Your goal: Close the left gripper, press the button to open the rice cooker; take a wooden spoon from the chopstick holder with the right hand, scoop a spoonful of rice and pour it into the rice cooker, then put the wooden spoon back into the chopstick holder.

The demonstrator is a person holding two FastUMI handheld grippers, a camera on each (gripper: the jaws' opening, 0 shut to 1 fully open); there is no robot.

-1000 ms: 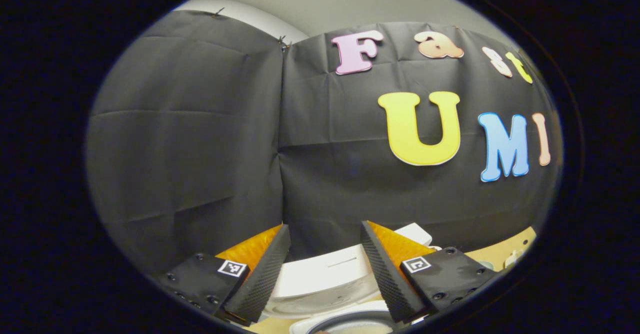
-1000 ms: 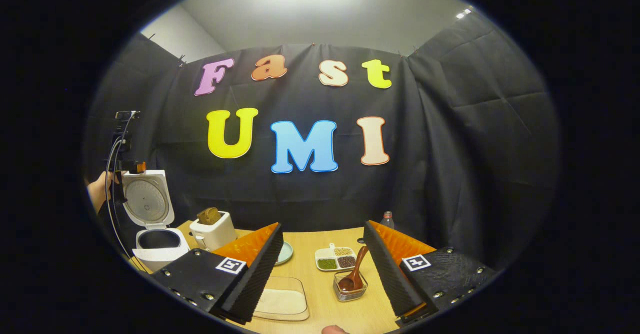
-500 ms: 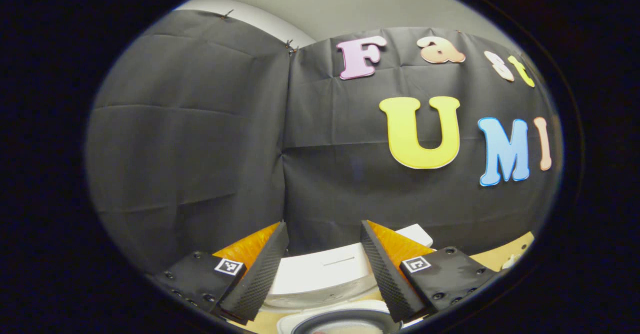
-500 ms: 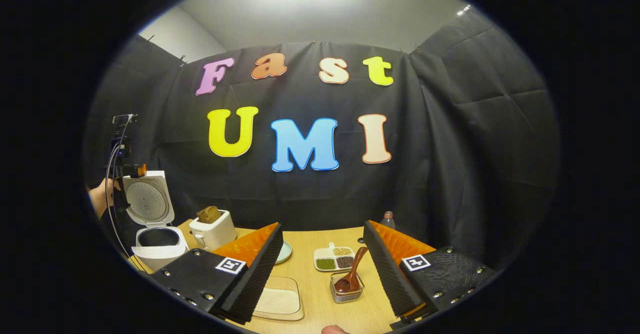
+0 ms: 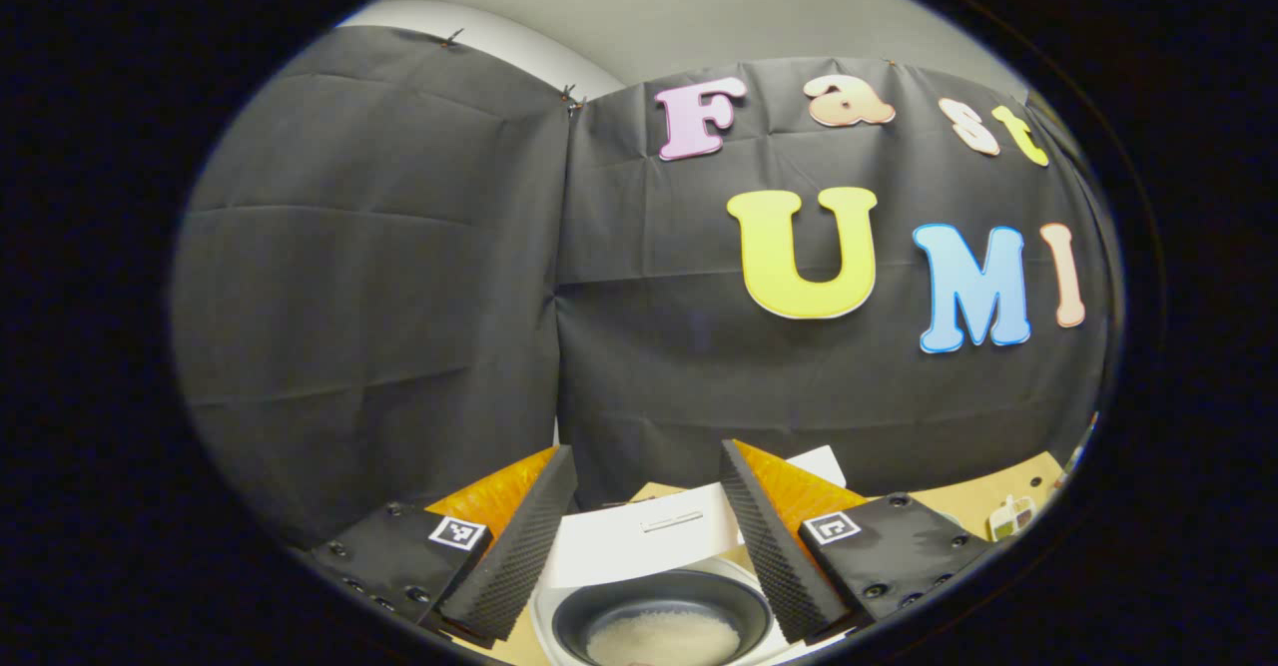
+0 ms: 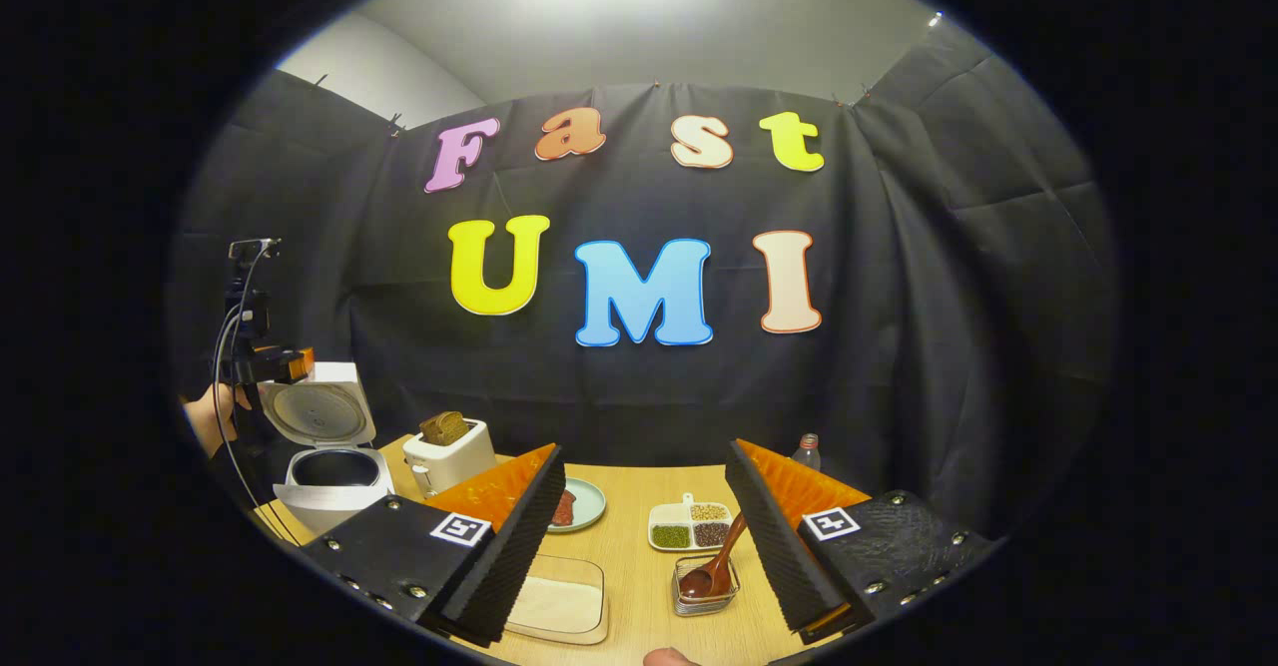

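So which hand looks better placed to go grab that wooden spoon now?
The right. Its open gripper faces the wooden spoon standing in the holder just ahead between its fingers. The left gripper hangs over the open rice cooker, far to the side.

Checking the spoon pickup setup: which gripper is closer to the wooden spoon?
Right. The right gripper is open just in front of the wooden spoon, which stands in the chopstick holder. The left gripper is far off over the open rice cooker.

cloth-walled booth (image 6: 958,277), kitchen tabletop (image 6: 639,546)
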